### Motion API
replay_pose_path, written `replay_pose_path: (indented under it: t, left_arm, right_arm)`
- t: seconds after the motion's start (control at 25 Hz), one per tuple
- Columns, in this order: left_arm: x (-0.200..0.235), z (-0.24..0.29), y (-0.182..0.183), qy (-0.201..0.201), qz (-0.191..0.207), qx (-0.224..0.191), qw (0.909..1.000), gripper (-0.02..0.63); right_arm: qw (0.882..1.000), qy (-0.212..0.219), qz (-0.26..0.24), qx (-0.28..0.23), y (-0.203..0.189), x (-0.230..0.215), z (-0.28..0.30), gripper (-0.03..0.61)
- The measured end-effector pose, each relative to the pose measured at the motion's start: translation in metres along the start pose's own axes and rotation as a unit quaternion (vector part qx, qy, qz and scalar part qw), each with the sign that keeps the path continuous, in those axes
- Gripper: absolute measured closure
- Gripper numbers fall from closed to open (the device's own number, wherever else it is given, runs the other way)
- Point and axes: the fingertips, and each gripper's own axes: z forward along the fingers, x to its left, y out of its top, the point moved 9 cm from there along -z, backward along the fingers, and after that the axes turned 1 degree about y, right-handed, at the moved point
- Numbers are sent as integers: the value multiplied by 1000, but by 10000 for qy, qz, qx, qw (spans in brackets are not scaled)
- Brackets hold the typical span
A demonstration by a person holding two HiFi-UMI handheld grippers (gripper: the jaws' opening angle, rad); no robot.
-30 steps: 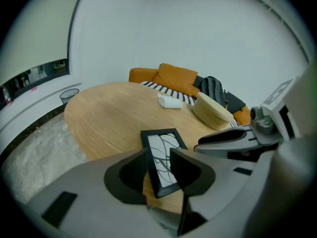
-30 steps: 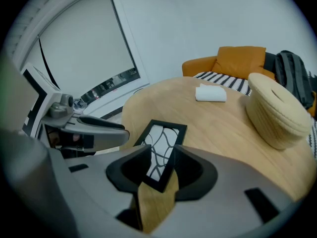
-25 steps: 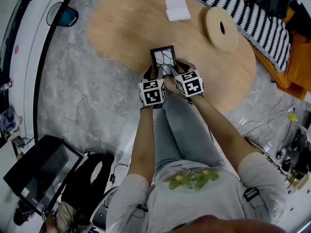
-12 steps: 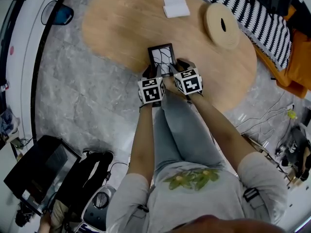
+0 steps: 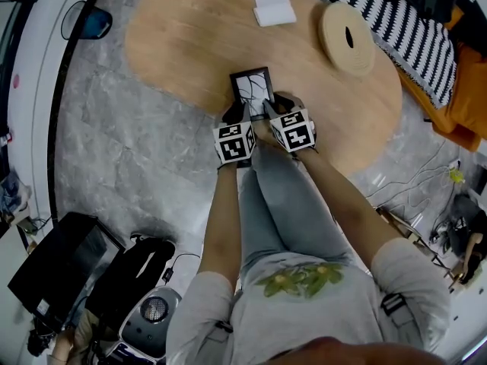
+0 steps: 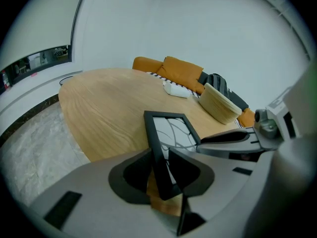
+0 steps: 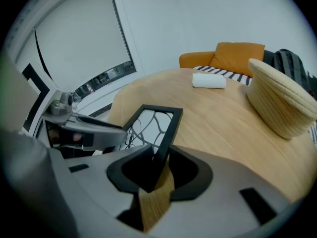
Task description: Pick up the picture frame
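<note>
A black picture frame [image 5: 252, 90] with a white, branch-patterned picture lies flat on the oval wooden table [image 5: 183, 44], near its front edge. My left gripper [image 5: 234, 115] straddles the frame's left bar [image 6: 157, 148] at the near corner. Its jaws are closing, with the bar between them and the pads close to it. My right gripper [image 5: 278, 103] straddles the right bar [image 7: 166, 140] in the same way, its jaws also closing around it. In both gripper views the frame [image 6: 171, 130] still rests on the wood, and each view shows the other gripper beside it.
A round woven basket [image 5: 346, 40] and a folded white cloth [image 5: 274, 7] sit farther back on the table. A striped throw [image 5: 411, 29] and orange cushions [image 5: 464, 90] lie beyond it. The person's legs are under the grippers, and bags stand on the marble floor [image 5: 114, 166] at the lower left.
Both grippers have stayed at the frame's near corners, and the left one has sunk slightly onto its bar. The frame has not moved on the table.
</note>
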Motion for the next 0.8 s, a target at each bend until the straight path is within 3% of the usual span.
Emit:
replay_pose_path:
  t: [0.8]
  left_arm:
    - [-5,-21,25,106,82,137,9998,520]
  right_arm:
    - [9998,-108,-36,144,27,5,-19,483]
